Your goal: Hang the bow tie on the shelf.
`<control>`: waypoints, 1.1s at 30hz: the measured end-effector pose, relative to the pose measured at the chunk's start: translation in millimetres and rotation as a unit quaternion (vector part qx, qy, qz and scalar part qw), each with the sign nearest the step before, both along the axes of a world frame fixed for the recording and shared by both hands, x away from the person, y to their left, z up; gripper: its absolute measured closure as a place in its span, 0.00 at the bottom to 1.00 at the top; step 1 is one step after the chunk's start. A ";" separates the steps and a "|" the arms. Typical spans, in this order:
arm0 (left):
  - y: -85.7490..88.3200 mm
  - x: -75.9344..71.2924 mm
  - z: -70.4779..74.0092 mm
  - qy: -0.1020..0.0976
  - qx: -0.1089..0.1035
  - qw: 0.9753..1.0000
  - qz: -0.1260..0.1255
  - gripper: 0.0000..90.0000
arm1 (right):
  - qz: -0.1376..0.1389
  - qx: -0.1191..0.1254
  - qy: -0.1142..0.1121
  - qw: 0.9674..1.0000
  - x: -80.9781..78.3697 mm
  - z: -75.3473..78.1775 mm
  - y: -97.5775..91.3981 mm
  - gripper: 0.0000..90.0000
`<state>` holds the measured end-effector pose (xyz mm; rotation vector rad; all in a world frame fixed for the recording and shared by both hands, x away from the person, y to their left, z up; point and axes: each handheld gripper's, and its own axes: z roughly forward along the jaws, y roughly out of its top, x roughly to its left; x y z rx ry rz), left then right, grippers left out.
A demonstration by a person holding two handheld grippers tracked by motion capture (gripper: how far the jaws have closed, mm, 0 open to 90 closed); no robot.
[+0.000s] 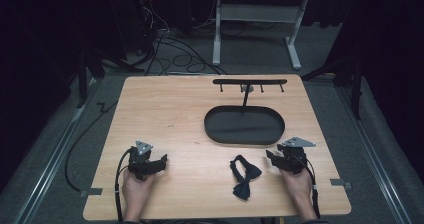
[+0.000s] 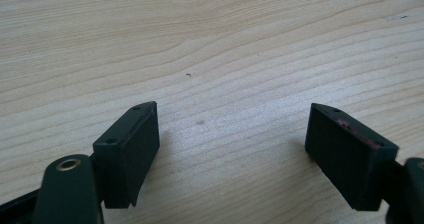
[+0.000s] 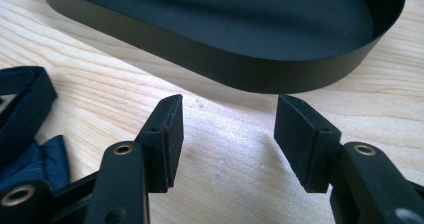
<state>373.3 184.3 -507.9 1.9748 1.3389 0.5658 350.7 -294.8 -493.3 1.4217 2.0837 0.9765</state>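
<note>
With both the left gripper (image 1: 162, 162) and right gripper (image 1: 270, 157) gaping wide and empty, a careless grab risks snagging the limp dark fabric bow tie (image 1: 244, 175) by one loose strap.

Bench (image 1: 165, 114) is lit evenly from above in the high view; surroundings are left near black. Soft shadows are cast under the tongs (image 2: 232, 149) in the left gripper view. Tray (image 3: 210, 64) interior is rendered flat black, little detail. Near tong parts are slightly blurred. Mild glare on wood.
</note>
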 end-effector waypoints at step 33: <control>0.0 0.0 0.0 0.000 0.000 1.000 0.000 0.25 | 0.057 0.021 -0.001 0.998 -23.6 17.2 28.3 0.57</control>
